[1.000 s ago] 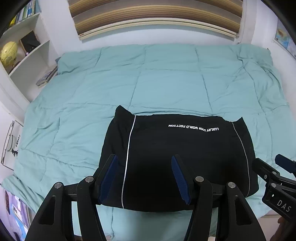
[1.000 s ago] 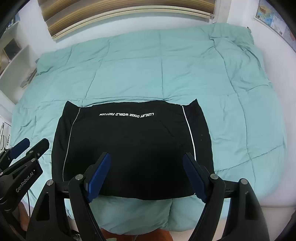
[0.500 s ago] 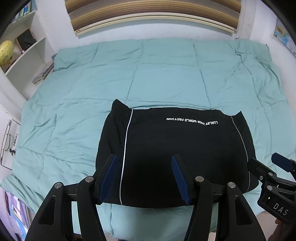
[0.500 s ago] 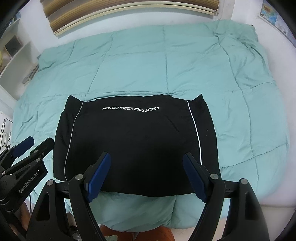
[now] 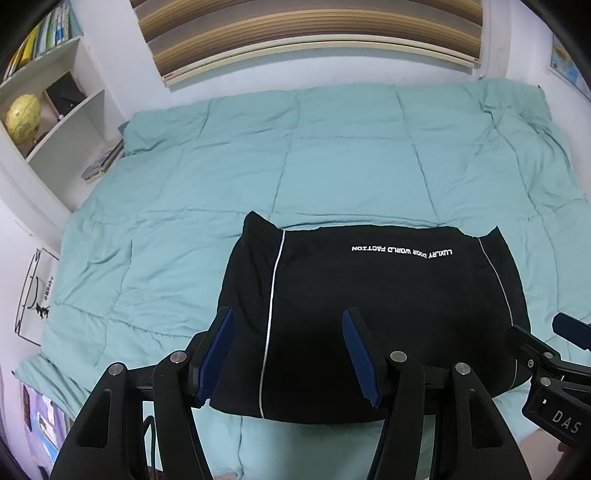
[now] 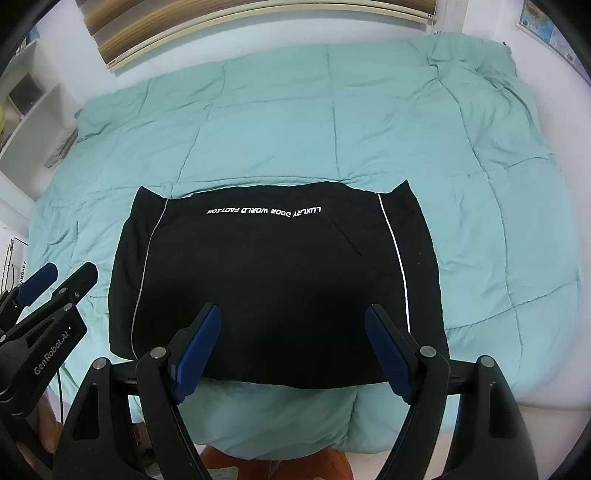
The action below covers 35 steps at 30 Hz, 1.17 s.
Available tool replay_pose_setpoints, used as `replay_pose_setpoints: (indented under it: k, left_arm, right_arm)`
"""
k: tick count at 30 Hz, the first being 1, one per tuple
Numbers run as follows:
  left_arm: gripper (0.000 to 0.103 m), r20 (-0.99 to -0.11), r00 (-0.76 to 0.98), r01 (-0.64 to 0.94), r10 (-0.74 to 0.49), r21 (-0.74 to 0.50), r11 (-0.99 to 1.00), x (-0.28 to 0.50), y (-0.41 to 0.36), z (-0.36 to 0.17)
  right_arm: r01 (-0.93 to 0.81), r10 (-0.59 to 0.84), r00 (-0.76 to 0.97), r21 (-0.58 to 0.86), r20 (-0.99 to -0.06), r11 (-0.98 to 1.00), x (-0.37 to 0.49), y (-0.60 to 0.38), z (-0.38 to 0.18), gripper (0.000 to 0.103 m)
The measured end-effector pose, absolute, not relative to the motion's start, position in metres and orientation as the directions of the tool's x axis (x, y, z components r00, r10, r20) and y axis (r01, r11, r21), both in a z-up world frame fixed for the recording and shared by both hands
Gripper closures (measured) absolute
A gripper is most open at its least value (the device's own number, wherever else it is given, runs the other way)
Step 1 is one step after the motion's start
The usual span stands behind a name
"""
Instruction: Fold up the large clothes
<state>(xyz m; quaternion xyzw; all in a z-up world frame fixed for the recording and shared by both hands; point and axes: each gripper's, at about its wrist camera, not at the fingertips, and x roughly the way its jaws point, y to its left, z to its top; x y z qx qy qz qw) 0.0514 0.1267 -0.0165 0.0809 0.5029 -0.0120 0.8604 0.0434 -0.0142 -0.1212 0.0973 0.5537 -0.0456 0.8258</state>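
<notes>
A black garment point(image 5: 388, 314) with white side stripes and white lettering lies folded into a flat rectangle near the front edge of the bed; it also shows in the right wrist view point(image 6: 273, 280). My left gripper point(image 5: 288, 332) is open and empty, held above the garment's near left part. My right gripper point(image 6: 293, 328) is open and empty, held above the garment's near edge. Each gripper shows at the side of the other's view: the right one point(image 5: 554, 354) and the left one point(image 6: 40, 295).
A teal quilt point(image 5: 351, 166) covers the whole bed. A white shelf with a yellow globe point(image 5: 22, 114) and books stands at the left. A wall with a striped blind point(image 5: 306, 33) is behind the bed. White wall runs along the right side point(image 6: 554, 129).
Both grippers have drawn back and up from the garment, so it sits lower and smaller in both views. The garment has not moved.
</notes>
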Motion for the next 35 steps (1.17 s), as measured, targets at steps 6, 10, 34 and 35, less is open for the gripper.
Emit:
replay_pose_setpoints:
  k: [6, 10, 34, 35]
  left_arm:
    - [0.041, -0.864, 0.5, 0.104, 0.063, 0.132, 0.986, 0.055, 0.127, -0.014]
    - [0.041, -0.867, 0.495, 0.096, 0.062, 0.125, 0.987, 0.054, 0.126, -0.014]
    - [0.041, -0.823, 0.563, 0.077, 0.076, 0.143, 0.987, 0.048, 0.131, -0.007]
    - [0.041, -0.825, 0.56, 0.083, 0.072, 0.143, 0.986, 0.048, 0.131, -0.007]
  right_arm:
    - [0.179, 0.037, 0.386, 0.115, -0.922, 0.977, 0.043, -0.013, -0.122, 0.021]
    - [0.177, 0.036, 0.387, 0.113, -0.921, 0.978, 0.044, -0.014, -0.123, 0.021]
    - [0.176, 0.048, 0.366, 0.12, -0.929, 0.977, 0.041, -0.009, -0.128, 0.021]
    - [0.176, 0.047, 0.366, 0.119, -0.929, 0.977, 0.042, -0.009, -0.128, 0.021]
